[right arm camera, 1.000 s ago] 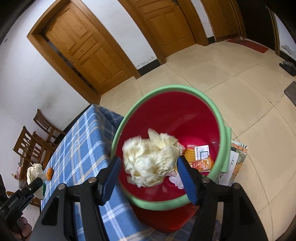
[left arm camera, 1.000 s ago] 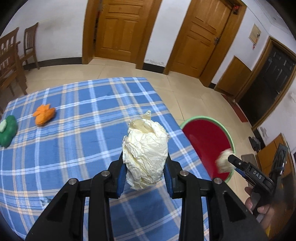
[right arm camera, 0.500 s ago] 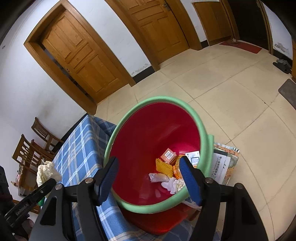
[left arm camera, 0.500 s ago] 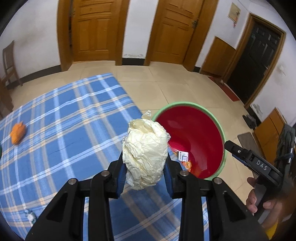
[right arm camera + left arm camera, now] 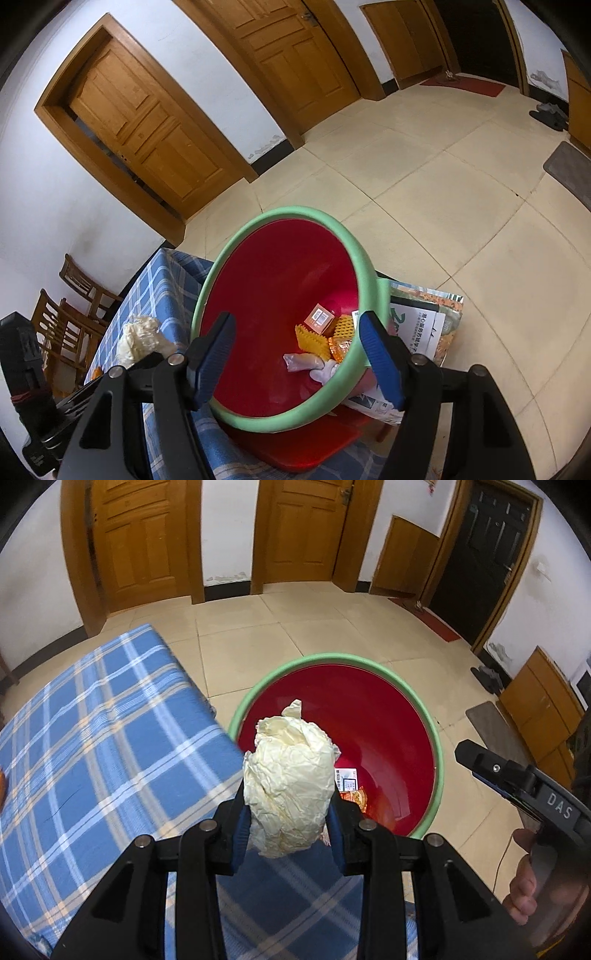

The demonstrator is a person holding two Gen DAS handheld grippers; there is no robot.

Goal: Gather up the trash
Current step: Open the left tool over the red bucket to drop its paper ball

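My left gripper (image 5: 288, 830) is shut on a crumpled cream paper ball (image 5: 290, 786), held over the table's right edge, just short of the red bin with a green rim (image 5: 436, 746). The ball also shows in the right wrist view (image 5: 142, 338). My right gripper (image 5: 299, 354) is open and empty above the bin (image 5: 365, 273). Inside the bin lie an orange packet (image 5: 319, 317), yellow foam netting (image 5: 314, 339) and white crumpled paper (image 5: 325, 369). The right gripper shows at the right edge of the left wrist view (image 5: 524, 786).
A table with a blue plaid cloth (image 5: 92, 746) stands left of the bin. Printed papers (image 5: 424, 325) lie on the floor under the bin. Wooden chairs (image 5: 70, 306) stand behind the table. Wooden doors (image 5: 295, 531) line the far wall across a tiled floor.
My right gripper opened and its cream wad dropped into the bin. My left gripper carried the paper ball rightward from over the table to the bin's edge.
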